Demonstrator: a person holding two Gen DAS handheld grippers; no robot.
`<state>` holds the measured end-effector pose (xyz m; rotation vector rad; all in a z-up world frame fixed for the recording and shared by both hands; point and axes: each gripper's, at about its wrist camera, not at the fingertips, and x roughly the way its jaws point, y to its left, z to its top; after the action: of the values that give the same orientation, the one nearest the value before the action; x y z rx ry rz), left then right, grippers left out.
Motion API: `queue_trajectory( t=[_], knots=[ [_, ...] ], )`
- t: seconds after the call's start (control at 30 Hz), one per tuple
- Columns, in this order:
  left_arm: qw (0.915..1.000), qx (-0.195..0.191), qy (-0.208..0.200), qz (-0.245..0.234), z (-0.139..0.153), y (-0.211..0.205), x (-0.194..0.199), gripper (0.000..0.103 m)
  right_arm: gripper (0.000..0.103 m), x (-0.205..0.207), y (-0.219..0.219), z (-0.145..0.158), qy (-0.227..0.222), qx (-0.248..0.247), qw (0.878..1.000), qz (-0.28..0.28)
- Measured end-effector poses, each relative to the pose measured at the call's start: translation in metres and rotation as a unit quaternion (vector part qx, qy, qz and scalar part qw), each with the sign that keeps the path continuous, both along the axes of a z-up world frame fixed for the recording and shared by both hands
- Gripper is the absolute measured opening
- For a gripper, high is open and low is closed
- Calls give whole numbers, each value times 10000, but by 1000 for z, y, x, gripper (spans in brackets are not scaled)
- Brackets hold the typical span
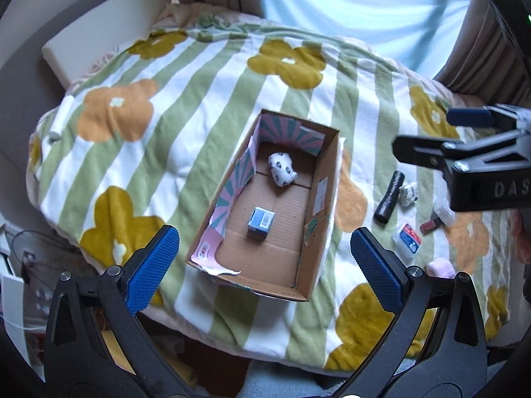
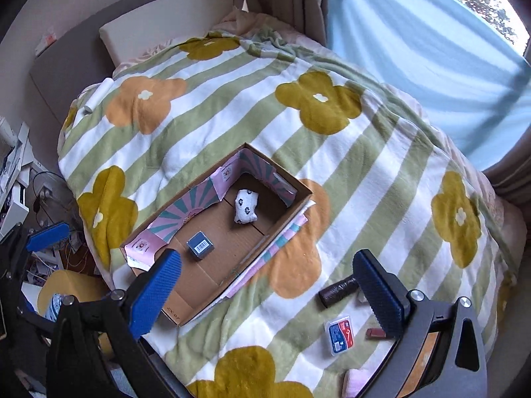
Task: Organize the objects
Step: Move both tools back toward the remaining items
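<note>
Left gripper [image 1: 265, 258] spread wide, released, nothing between the blue pads, hovering over the near end of the cardboard box [image 1: 318, 199]. Right gripper [image 2: 267, 285] also wide open, empty, touching nothing; its right finger [image 2: 378, 295] partly covers the dark tube [image 2: 338, 290] from its own camera. In the left wrist view the right gripper shows at 3 o'clock, above the loose items.

Box sits open on the bed, on a striped flower blanket [image 1: 199, 99], pink-teal paper lining its walls. Inside: 1 white spotted pouch [image 1: 282, 169] toward the far end, 1 small grey-blue box [image 1: 261, 222] with barcode near the middle, apart from each other.

Loose on the blanket at 3 o'clock from the box, well apart from it: 1 dark tube, 1 small white patterned item [image 1: 409, 194] just beside it, 1 red-blue packet [image 1: 407, 237], 1 small dark red piece [image 1: 430, 224], 1 pink soft thing [image 1: 439, 267] at the blanket edge, 1 pale wrapped lump [image 1: 444, 214], unclear what. 1 white roll [image 2: 97, 95] far off at 10 o'clock in the right wrist view. Nothing blocks the box opening
</note>
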<state>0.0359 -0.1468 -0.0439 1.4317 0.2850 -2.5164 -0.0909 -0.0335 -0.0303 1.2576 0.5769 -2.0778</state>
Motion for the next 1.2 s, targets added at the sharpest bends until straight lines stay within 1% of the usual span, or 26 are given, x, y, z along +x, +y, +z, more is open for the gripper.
queue_trajectory(
  t=[0.13,0.23,0.3,0.4,0.47,0.53,0.63,0.73,0.87,1.03,1.2],
  knots=[
    [9995,8,184,-241,16,13,-3,103,103,13,37,19,298,-51,9981,-528],
    [9980,-119,292,-541,27,32,-9,103,103,21,68,30,408,-100,9943,-984],
    [9961,-94,375,-787,34,47,-13,103,103,24,92,36,417,-199,9895,-1368],
    [9922,-53,468,-1152,41,71,-21,103,103,28,132,38,335,-404,9786,-1988],
    [9890,-68,498,-1393,44,88,-26,103,103,31,160,39,354,-531,9683,-2414],
    [9858,-74,506,-1599,44,105,-30,103,103,36,186,39,413,-623,9588,-2741],
    [9817,-61,479,-1843,42,126,-34,103,103,43,219,38,510,-630,9457,-3147],
    [9782,-51,426,-2034,40,144,-39,103,103,50,245,35,509,-662,9353,-3439],
    [9743,-28,380,-2219,36,162,-43,103,103,54,269,29,440,-714,9266,-3665],
    [9701,-16,211,-2418,24,185,-47,103,103,51,291,23,353,-722,9213,-3805],
    [9653,-48,21,-2610,10,206,-52,103,103,39,309,12,180,-757,9173,-3905]
  ],
)
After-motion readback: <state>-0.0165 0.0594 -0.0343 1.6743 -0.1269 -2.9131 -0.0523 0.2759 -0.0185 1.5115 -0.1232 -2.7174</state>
